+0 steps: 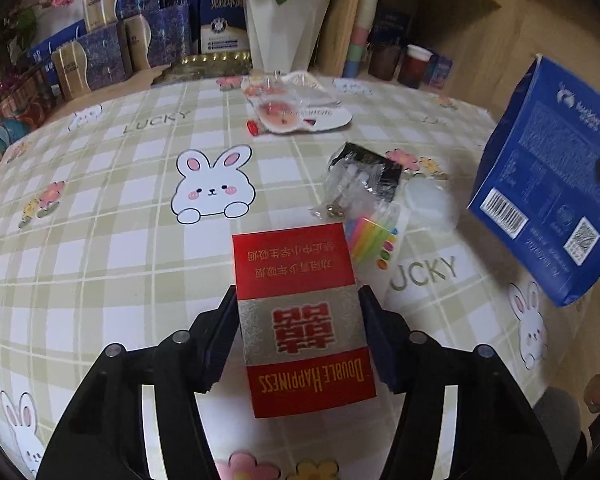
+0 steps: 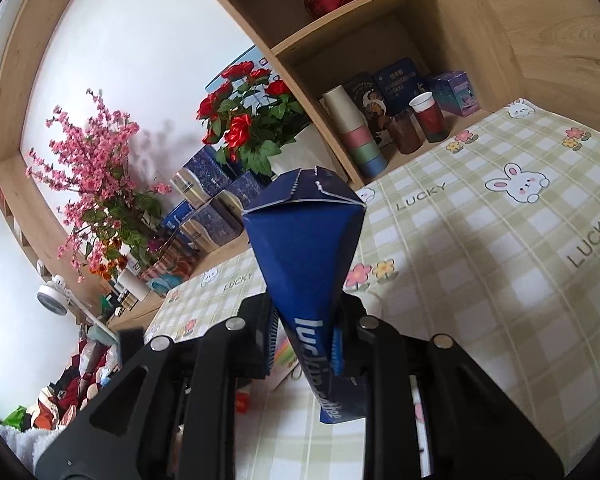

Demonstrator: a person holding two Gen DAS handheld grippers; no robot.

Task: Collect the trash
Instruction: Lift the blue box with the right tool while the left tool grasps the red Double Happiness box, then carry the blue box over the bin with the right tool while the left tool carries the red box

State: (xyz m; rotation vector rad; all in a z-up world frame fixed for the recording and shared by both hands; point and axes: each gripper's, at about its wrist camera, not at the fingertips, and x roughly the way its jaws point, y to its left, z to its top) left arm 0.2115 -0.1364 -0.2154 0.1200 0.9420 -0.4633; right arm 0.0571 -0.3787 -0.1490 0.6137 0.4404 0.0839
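Red cigarette pack (image 1: 300, 316) marked "Double Happiness" flat on checked bunny tablecloth (image 1: 112, 216), between black fingers of left gripper (image 1: 298, 300). Both pads against pack's long sides, gripping it. Just beyond pack, right: clear bag with coloured strips (image 1: 374, 236), then crumpled clear-and-black wrapper (image 1: 360, 176). Farther back, near table's far edge: flattened clear plastic packaging with pink print (image 1: 296, 104), small red cap (image 1: 253, 127) beside it. White vase with green leaves (image 1: 286, 24) behind, dark blue gift boxes (image 1: 140, 28) stacked left of it. At right of left wrist view: blue coffee bag (image 1: 548, 200) off the table, tilted, barcode toward camera.

Right wrist view: same blue coffee bag (image 2: 304, 264) pinched flat in right gripper (image 2: 306, 332), jaws nearly together on its lower part, folded top pointing away toward shelf. Stacked pastel cups (image 2: 356, 136) and red roses (image 2: 240, 120) beyond. Tablecloth (image 2: 500, 240) below and right.
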